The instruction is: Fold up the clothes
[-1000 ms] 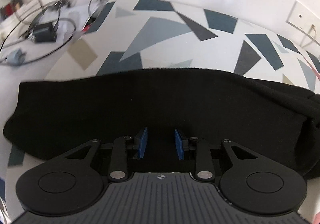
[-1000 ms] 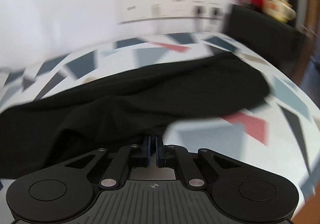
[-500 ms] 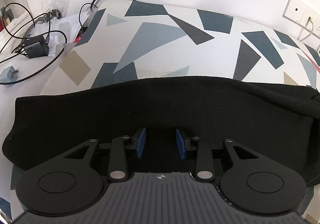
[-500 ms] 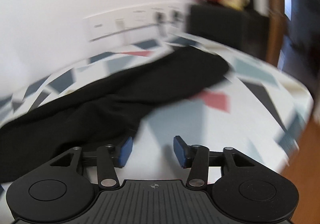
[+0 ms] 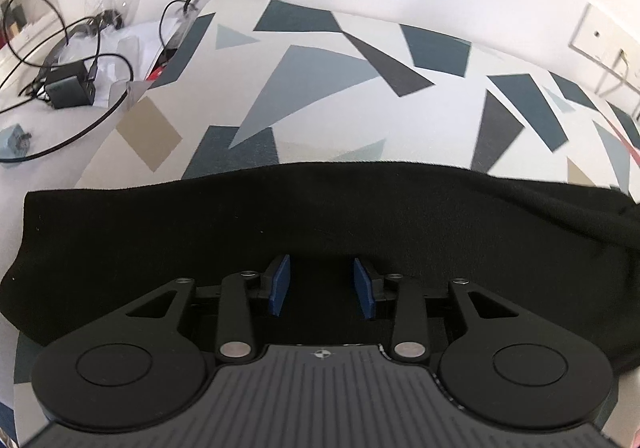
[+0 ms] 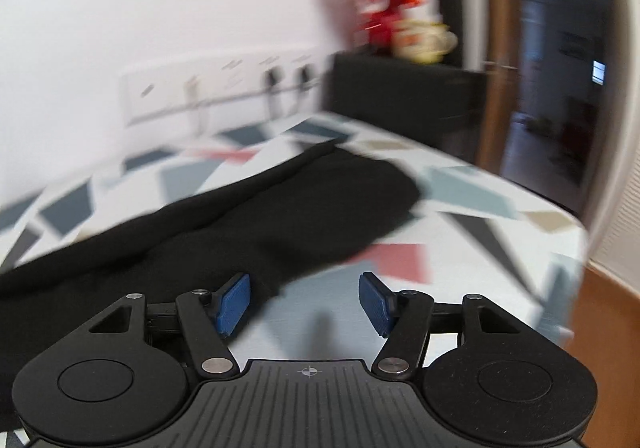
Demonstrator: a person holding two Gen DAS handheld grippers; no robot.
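Right gripper (image 6: pixel 304 298) freed (doorway (image 6: pixel 560 88) rightward only)

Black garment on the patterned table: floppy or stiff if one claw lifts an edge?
Probably floppy: the black garment lies flat with soft creases at its right end. It likely drapes and sags off a single grip. Its fuzzy knit looks grippy, not slippery, so it may drag on the tablecloth.

free: patterned tabletop (image 5: pixel 360 104) beyond black garment (image 5: pixel 280 224) | blocked: cables (image 5: pixel 72 60) far left
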